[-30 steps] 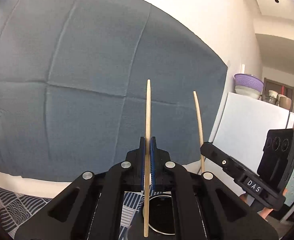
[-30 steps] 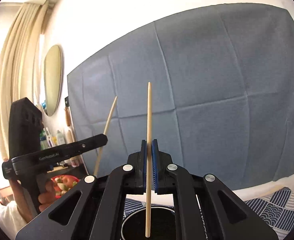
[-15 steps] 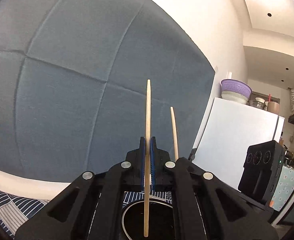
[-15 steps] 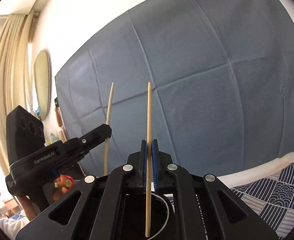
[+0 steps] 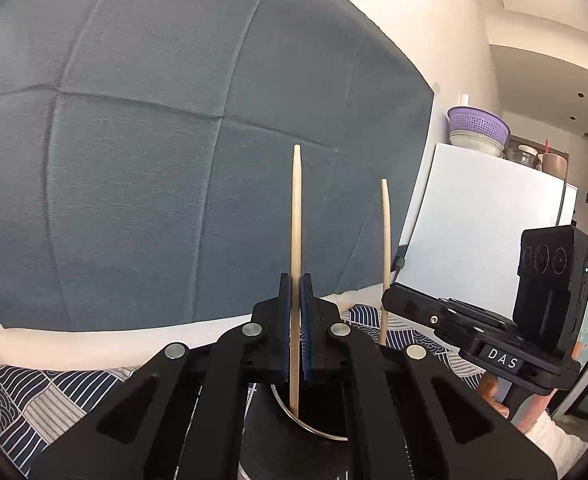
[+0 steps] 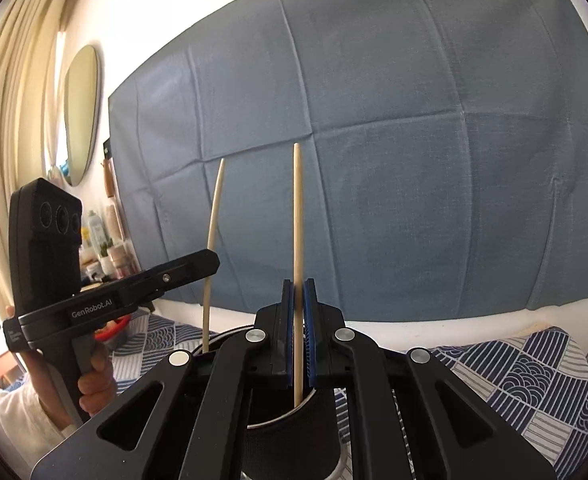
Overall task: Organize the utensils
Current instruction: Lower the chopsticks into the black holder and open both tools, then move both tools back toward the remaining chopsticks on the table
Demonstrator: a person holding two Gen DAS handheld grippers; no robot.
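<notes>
Blue-grey cloth (image 5: 153,140) hangs on the wall behind, with a blue-and-white patterned tablecloth (image 6: 534,376) covering the bench below. One dark cup (image 6: 294,440) with a metal rim stands under both claws. Two wooden chopsticks are in view, both upright, long axis running 6 to 12 o'clock, tapered tips up. The left claw (image 5: 296,300) is pressed together on the left chopstick (image 5: 296,240), whose lower end reaches inside the cup's rim. The right claw (image 6: 298,304) stands slightly spread around the right chopstick (image 6: 298,240): a gap shows on its 3 o'clock side, and its lower end dips into the cup. From the left wrist, the right chopstick rises at 2 o'clock; from the right wrist, the left chopstick rises at 10 o'clock.
</notes>
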